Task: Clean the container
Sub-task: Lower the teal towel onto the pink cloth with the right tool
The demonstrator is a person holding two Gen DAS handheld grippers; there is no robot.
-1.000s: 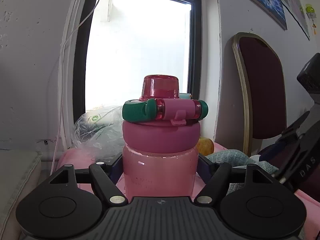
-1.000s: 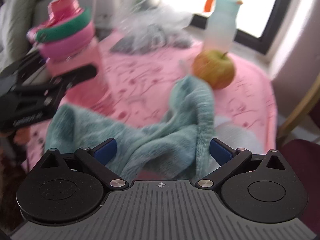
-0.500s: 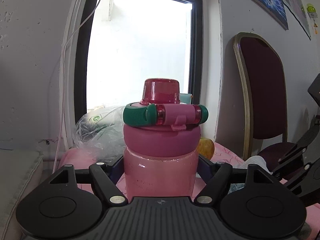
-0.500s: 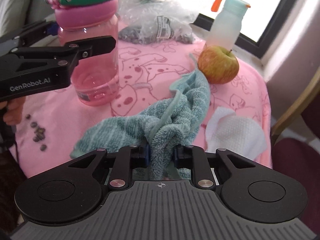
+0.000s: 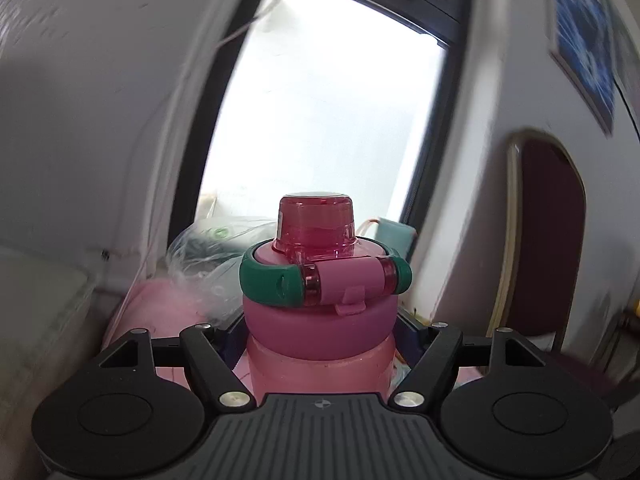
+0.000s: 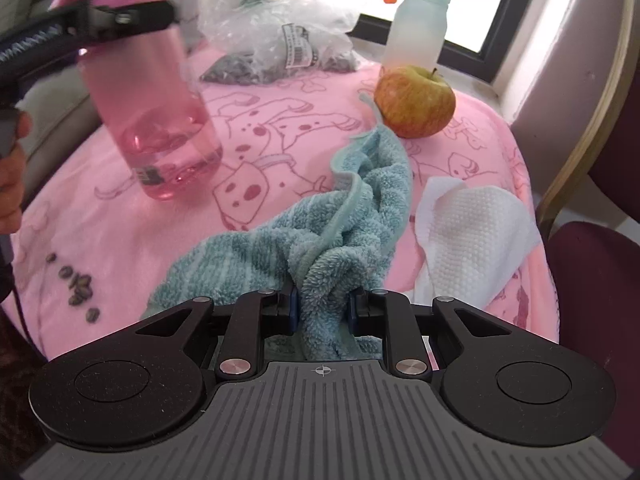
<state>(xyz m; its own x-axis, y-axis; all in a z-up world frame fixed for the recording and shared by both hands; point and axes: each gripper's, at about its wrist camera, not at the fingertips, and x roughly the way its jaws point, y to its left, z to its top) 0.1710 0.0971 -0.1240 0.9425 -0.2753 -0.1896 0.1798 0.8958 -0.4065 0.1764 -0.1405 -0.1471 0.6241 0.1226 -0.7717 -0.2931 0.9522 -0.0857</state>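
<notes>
Left gripper [image 6: 132, 20] reaches in level from the left, jaws clamped on the neck of the pink bottle [image 6: 154, 120], which hangs tilted just above the pink tablecloth [image 6: 280, 120]. Right gripper [image 6: 322, 312] sits low at the near edge, jaws pinched narrow on a fold of the teal towel [image 6: 320, 240], which trails far toward the apple [image 6: 414, 106]
</notes>
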